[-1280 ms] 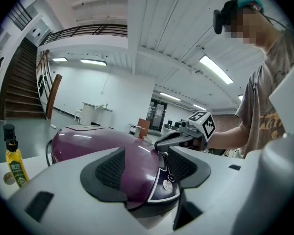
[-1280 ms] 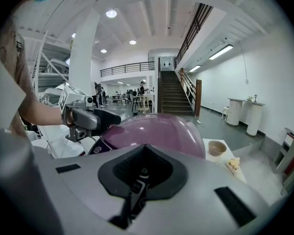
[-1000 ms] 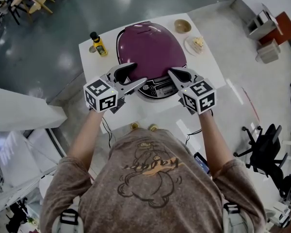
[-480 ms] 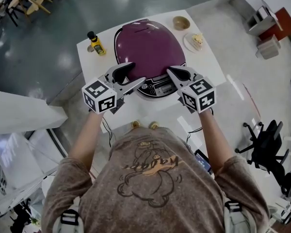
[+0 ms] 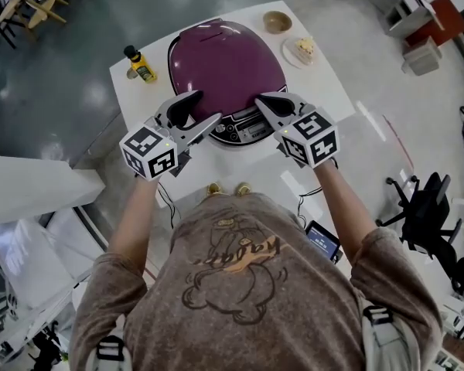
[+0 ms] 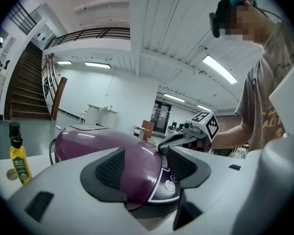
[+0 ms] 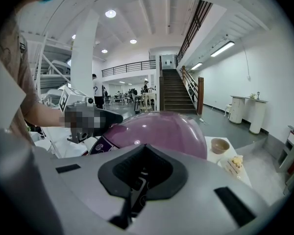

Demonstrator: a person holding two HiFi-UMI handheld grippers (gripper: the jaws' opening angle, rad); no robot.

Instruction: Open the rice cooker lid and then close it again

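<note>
One rice cooker (image 5: 228,64), one bottle (image 5: 141,66) — one bowl (image 5: 277,22)

left gripper (image 5: 204,109) jaws apart, right gripper (image 5: 264,100) closed

In the head view the left claw (image 5: 206,107) and right claw (image 5: 261,99) cover the sides of the rice cooker's (image 5: 224,60) control panel (image 5: 243,131), its print too small to read; the person (image 5: 240,284) hides the desk's (image 5: 329,83) near edge; the bottle's (image 5: 140,64) label is illegible; the food on the plate (image 5: 288,53) is too small to name; in the left gripper view the claw's body hides the cooker's base.
</note>
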